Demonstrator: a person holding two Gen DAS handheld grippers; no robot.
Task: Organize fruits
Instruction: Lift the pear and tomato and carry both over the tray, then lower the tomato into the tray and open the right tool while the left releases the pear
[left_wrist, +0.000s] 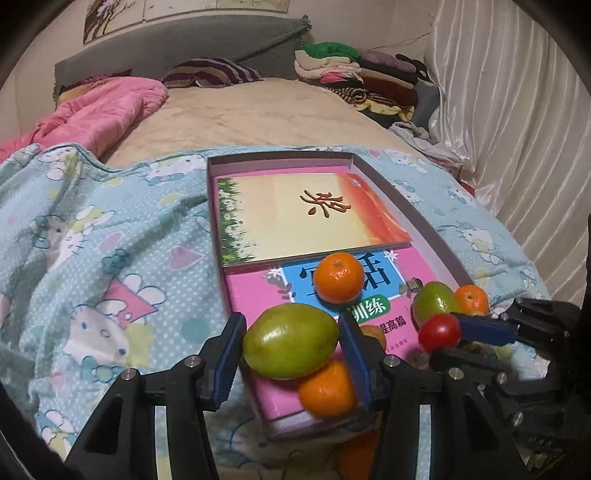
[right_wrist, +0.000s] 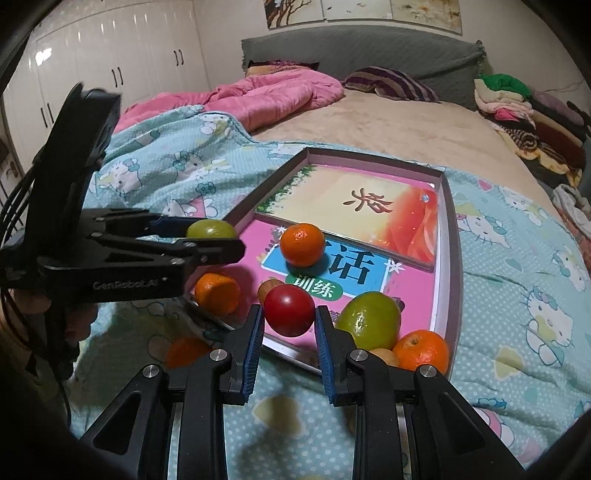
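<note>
A shallow tray (left_wrist: 417, 221) (right_wrist: 452, 236) with two books in it lies on a blue blanket on a bed. My left gripper (left_wrist: 291, 345) is shut on a green mango (left_wrist: 291, 341), also seen in the right wrist view (right_wrist: 210, 229). My right gripper (right_wrist: 289, 323) is shut on a red tomato (right_wrist: 289, 309) (left_wrist: 439, 332). An orange (left_wrist: 338, 277) (right_wrist: 302, 244) sits on the pink book. A second green mango (right_wrist: 369, 319) (left_wrist: 434, 301) and an orange (right_wrist: 423, 349) (left_wrist: 472, 300) lie at the tray's near corner. Another orange (left_wrist: 327, 387) (right_wrist: 217, 293) sits below the left gripper.
A pink quilt (right_wrist: 258, 94) and a striped pillow (right_wrist: 391, 83) lie at the head of the bed. Folded clothes (right_wrist: 524, 110) are stacked at the far right. White curtains (left_wrist: 517, 110) hang on the right, wardrobes (right_wrist: 110, 55) on the left. An orange (right_wrist: 184, 350) lies on the blanket.
</note>
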